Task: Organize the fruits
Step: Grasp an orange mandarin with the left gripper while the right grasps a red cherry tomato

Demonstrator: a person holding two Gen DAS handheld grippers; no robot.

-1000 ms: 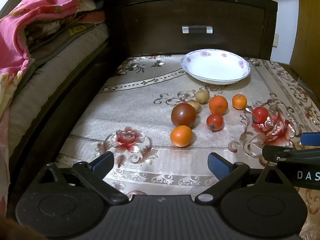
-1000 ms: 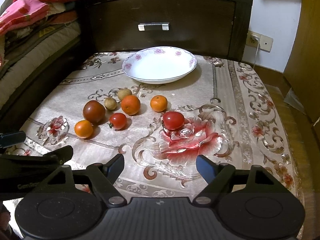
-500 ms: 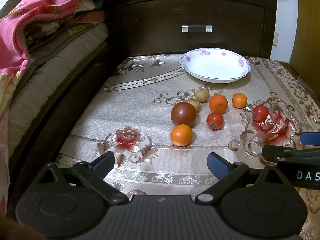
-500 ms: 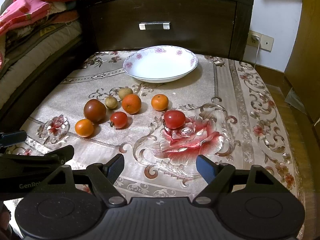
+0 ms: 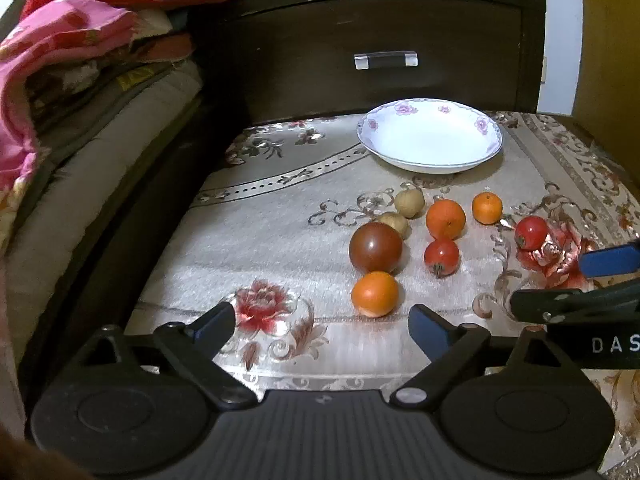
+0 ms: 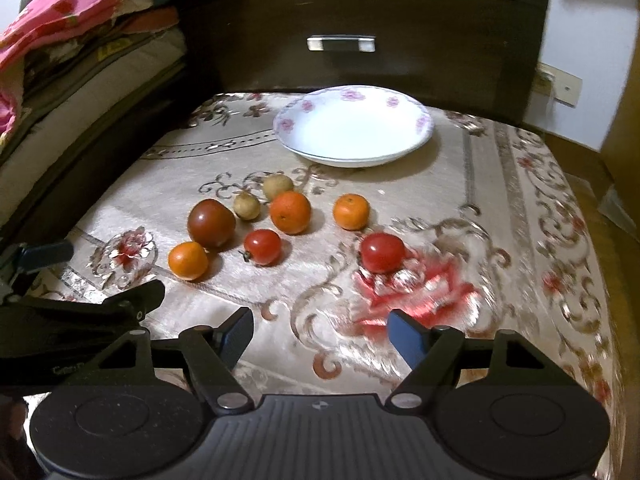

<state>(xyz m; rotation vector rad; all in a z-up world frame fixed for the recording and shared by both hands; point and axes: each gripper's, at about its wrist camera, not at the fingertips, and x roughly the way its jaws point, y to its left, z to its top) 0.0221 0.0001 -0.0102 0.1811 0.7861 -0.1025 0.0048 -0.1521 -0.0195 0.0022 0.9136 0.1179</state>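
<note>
Both tongs have just been closing a little since the earlier frame, with nothing between their pads; the fruits lie where they were. Left tongs point(image 5: 320, 320) stand wide above the surface point(image 5: 260, 240), an orange fruit point(image 5: 375, 293) just at 1 o'clock. Right tongs point(image 6: 320, 332) also stand wide, a red tomato point(image 6: 382, 251) at 1 o'clock. A dark tomato point(image 5: 375, 247) touches the orange fruit. At 12 o'clock of the cluster sits the white bowl point(image 6: 400, 152), nothing in it.
</note>
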